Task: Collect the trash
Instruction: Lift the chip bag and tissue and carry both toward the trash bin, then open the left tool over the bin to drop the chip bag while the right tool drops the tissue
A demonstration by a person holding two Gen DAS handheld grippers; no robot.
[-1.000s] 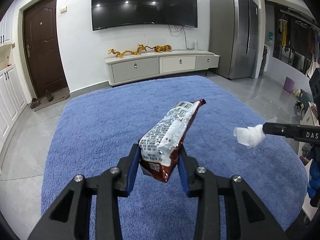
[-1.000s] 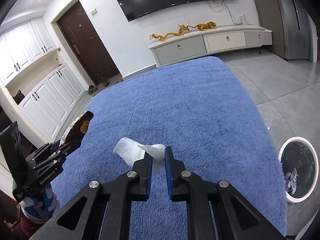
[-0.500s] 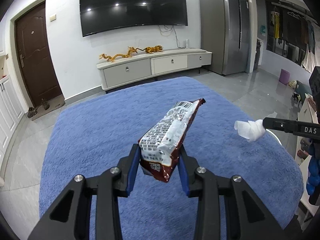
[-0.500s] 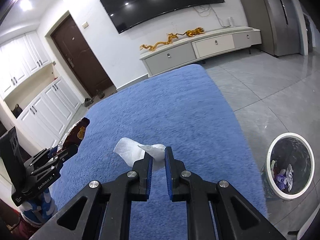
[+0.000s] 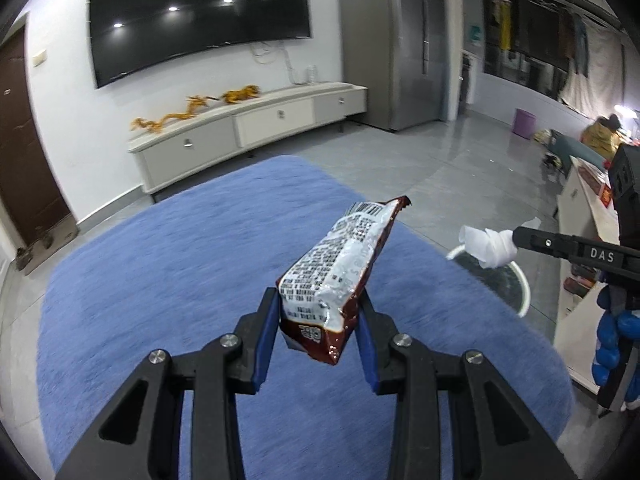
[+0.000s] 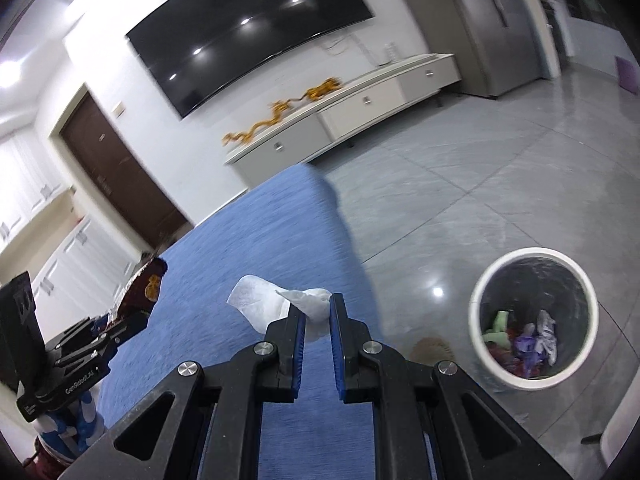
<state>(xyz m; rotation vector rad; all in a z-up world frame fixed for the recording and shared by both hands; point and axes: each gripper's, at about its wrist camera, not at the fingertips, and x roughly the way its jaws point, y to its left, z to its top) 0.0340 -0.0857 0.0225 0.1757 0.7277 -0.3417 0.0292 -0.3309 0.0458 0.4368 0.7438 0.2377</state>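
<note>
My left gripper (image 5: pixel 318 304) is shut on a brown and silver snack wrapper (image 5: pixel 340 268) and holds it up over the blue rug (image 5: pixel 180 264). My right gripper (image 6: pixel 318 304) is shut on a crumpled white tissue (image 6: pixel 272 300), also above the rug (image 6: pixel 248 248). A white trash bin (image 6: pixel 534 322) with several pieces of rubbish inside stands on the grey floor to the right of the right gripper. In the left wrist view the tissue (image 5: pixel 486 246) and right gripper (image 5: pixel 516 238) hang in front of the bin's rim (image 5: pixel 522 284). The left gripper (image 6: pixel 138 314) with the wrapper (image 6: pixel 142 288) shows at the left of the right wrist view.
A TV cabinet (image 5: pixel 248 128) with golden dragon figures stands against the far wall under a large TV (image 5: pixel 200 16). A steel fridge (image 5: pixel 404 40) is at the back right. A low white table (image 5: pixel 584 256) stands at the right. A dark door (image 6: pixel 116 176) is at the left.
Both grippers have swung to the right with their loads. The trash bin has come closer in the right wrist view and has entered the left wrist view.
</note>
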